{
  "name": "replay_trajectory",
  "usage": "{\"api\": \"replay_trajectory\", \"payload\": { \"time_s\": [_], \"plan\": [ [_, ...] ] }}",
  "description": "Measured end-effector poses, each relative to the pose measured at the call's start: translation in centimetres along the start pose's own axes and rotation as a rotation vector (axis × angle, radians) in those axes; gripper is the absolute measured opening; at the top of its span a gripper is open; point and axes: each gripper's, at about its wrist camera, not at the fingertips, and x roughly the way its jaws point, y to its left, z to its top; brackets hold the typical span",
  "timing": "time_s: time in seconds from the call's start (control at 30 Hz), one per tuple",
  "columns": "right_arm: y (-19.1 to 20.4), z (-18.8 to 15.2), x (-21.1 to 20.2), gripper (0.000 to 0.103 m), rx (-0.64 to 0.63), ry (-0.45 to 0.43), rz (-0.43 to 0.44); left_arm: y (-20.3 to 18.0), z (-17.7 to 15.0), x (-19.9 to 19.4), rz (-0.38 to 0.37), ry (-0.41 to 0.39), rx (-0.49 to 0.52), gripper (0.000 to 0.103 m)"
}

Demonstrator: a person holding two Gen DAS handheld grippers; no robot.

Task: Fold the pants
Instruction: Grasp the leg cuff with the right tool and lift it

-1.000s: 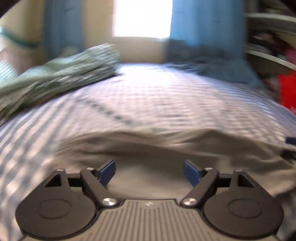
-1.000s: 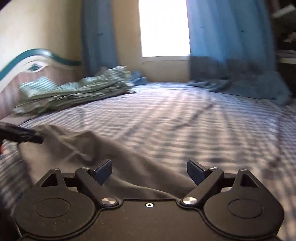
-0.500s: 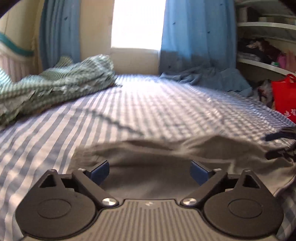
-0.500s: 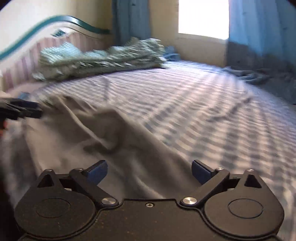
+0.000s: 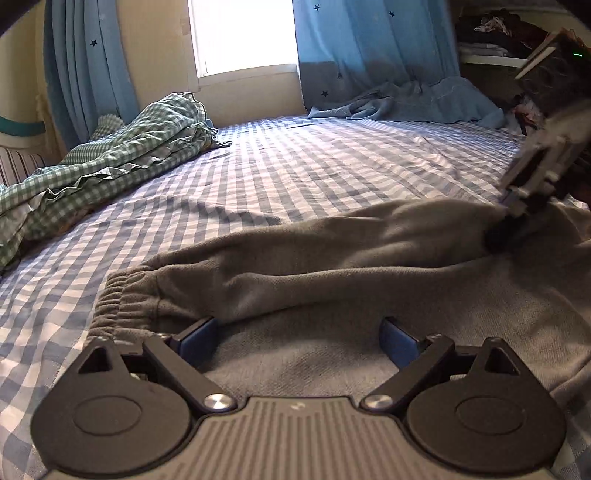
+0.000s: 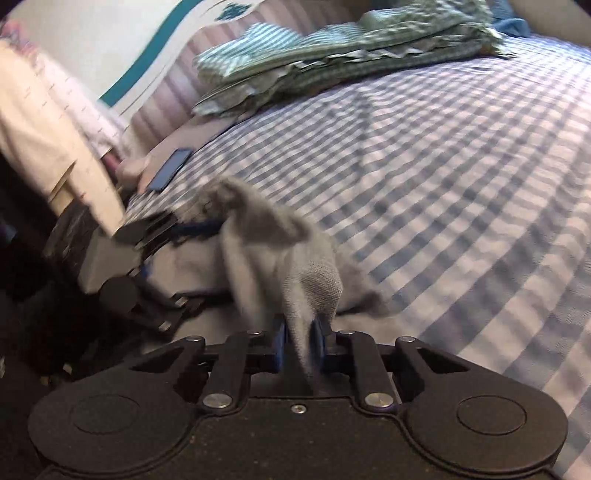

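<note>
Grey sweatpant fabric is now pinched between the pads of the right gripper [image 6: 298,343]. Half a second back those jaws were spread wide with nothing in them; they've just been closing, and now a fold of the pants [image 5: 332,266] stands bunched up out of them. So the grab on that side looks done, and I'd guess the next thing is carrying that bit across to make a fold.

The left gripper [image 5: 299,341] is the opposite story: its jaws stand wide apart, just above the cloth next to the elastic cuff [image 5: 122,299], clamping nothing. It's dropped closer to the pants than it was a second ago, so probably about to take its own hold.

Working out from the pants: they lie across the near part of the blue checked bed sheet [image 5: 314,158]. Beyond them to the left there's a rumpled green checked blanket [image 5: 122,155], and past the far edge of the bed the blue curtains [image 5: 369,48] and a bright window [image 5: 243,33].

Hard to read: the right wrist view is smeared with motion, so I can't tell which part of the pants is actually pinched. The pants run out of frame at the lower right of the left view, so the waistband isn't visible. The window is blown out white.
</note>
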Motion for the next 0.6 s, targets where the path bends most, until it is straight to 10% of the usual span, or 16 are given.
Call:
{"api": "replay_trajectory", "payload": {
  "time_s": [0.17,0.6],
  "plan": [
    [3.2,-2.1,0.4,0.048,-0.069,0.017,0.004,0.0,0.0,0.0,0.001,0.001,0.003,0.098],
    [-6.7,-0.6,0.8,0.047,0.476,-0.064,0.145,0.3,0.0,-0.1,-0.015,-0.013,-0.01,0.098]
  ]
}}
